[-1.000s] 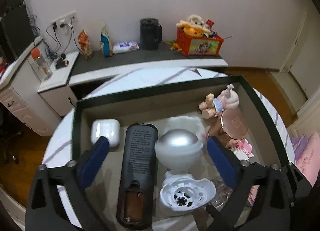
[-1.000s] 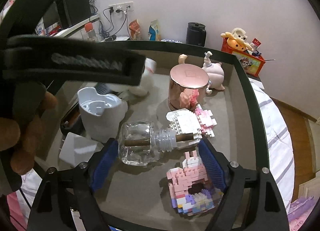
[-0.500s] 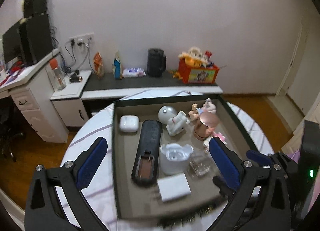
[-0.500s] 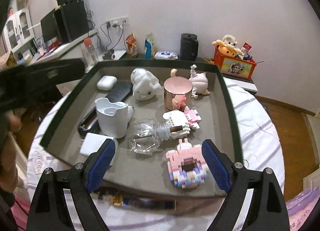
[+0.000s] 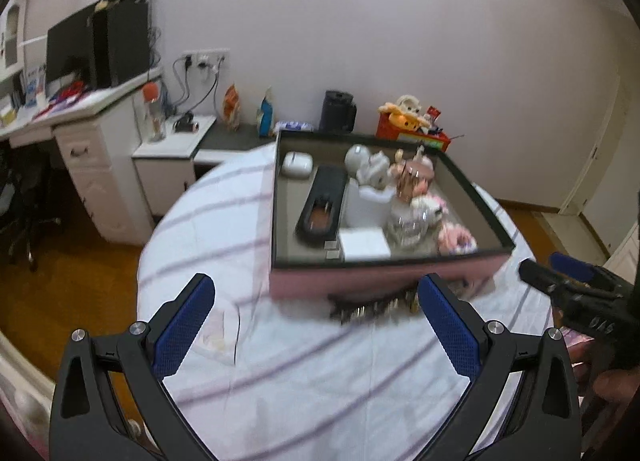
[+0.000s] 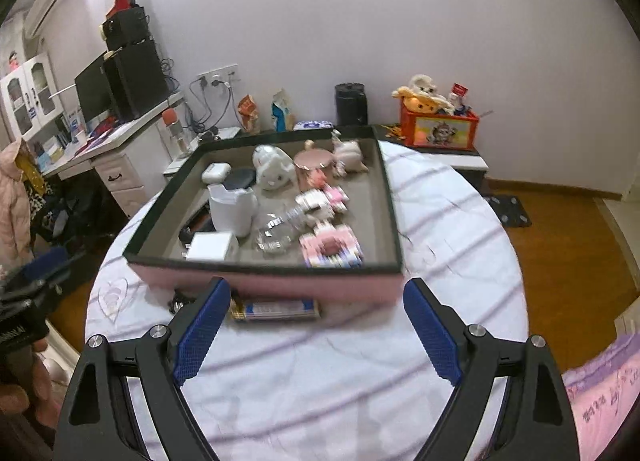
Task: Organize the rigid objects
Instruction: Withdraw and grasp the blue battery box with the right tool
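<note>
Both tools [image 5: 316, 317] [image 6: 316, 325] gape empty; black case [image 5: 322, 205] seemingly lies lengthwise toward the wall.

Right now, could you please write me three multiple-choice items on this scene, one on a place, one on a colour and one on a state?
1. Where does the white earbud case lie in the box?
A. far left corner
B. near right corner
C. outside, on the cloth

2. What colour is the box's outer front wall?
A. green
B. pink
C. yellow

3. How does the right gripper stand?
A. shut on the glass bottle
B. shut on nothing
C. open, holding nothing

Answers:
1. A: in the left wrist view the case sits by the far wall, left of the long black case.
2. B: the wall facing both cameras is pink under a dark rim.
3. C: its blue pads stand wide apart over the striped cloth, nothing between them.
</note>
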Demonstrator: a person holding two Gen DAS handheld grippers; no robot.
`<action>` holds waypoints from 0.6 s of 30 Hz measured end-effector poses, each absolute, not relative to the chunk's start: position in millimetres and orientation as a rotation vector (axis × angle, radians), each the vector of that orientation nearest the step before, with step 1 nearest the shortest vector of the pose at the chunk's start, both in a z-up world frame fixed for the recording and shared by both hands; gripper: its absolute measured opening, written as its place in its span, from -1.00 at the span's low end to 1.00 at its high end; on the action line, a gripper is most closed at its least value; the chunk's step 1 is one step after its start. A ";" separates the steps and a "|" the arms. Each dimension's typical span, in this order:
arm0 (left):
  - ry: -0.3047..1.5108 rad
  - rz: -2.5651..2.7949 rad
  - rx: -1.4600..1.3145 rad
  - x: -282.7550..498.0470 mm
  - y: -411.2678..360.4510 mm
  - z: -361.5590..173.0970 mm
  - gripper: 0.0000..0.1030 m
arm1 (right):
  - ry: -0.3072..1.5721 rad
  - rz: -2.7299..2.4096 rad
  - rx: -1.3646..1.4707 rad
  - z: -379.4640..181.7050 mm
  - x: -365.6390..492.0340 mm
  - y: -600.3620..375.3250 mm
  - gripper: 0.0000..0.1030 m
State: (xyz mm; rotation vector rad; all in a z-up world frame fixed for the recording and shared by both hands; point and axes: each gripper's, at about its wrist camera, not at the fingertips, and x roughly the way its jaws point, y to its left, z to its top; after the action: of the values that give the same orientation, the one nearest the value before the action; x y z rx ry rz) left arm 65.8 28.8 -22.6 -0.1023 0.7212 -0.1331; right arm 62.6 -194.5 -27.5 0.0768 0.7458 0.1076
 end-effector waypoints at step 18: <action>0.759 -0.131 -0.087 16.3 7.6 -34.1 0.99 | 0.793 0.112 0.096 -50.8 18.1 -199.1 0.74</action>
State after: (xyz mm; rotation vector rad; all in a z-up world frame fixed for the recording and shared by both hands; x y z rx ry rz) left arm 16.3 7.6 -34.1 -0.0872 0.7594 -0.1311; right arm 18.1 -199.1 -50.8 0.0955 0.7929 0.1115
